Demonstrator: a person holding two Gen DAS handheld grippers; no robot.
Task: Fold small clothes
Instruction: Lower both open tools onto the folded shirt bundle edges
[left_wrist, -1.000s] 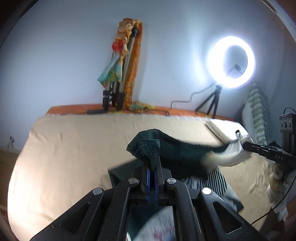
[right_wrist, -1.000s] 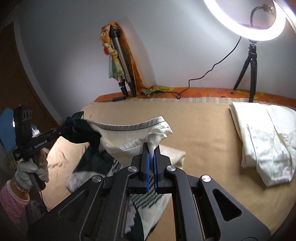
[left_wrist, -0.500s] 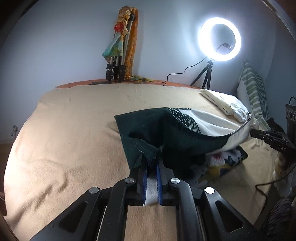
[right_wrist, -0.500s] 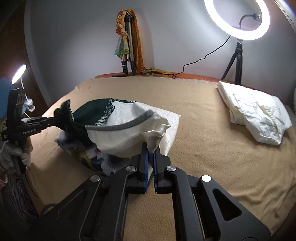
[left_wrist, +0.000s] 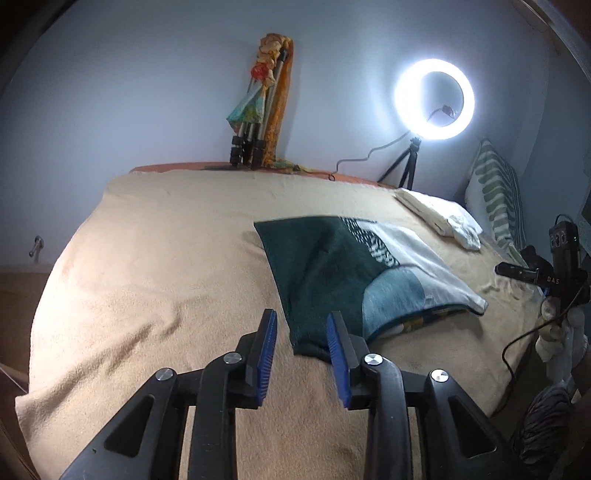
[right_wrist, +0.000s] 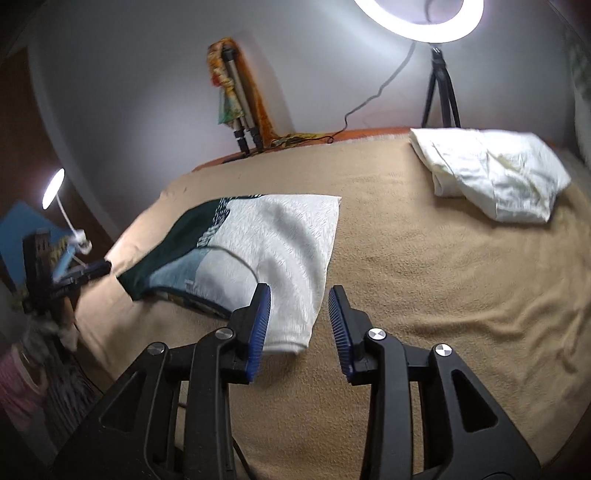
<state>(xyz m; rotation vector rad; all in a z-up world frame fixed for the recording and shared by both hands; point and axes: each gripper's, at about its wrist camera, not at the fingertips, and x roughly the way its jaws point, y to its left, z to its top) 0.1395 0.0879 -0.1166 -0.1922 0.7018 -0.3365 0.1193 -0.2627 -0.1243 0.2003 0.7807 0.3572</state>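
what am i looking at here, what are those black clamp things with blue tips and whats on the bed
Those black clamps are handheld grasping tools, not robot arms. A person holds one in each hand, and each carries a wide-angle camera looking forward along its two blue-padded fingers.

One picture comes from the left tool, the other from the right tool. Each camera also catches the other tool off at the edge of its picture.

Both tools are open and hold nothing. Between them, on a tan blanket, lies a small garment, dark green on one side and white on the other, folded over and flat. The task is folding small clothes.

Further back lies a white cloth bundle. Against the wall stand a ring light and a folded tripod.
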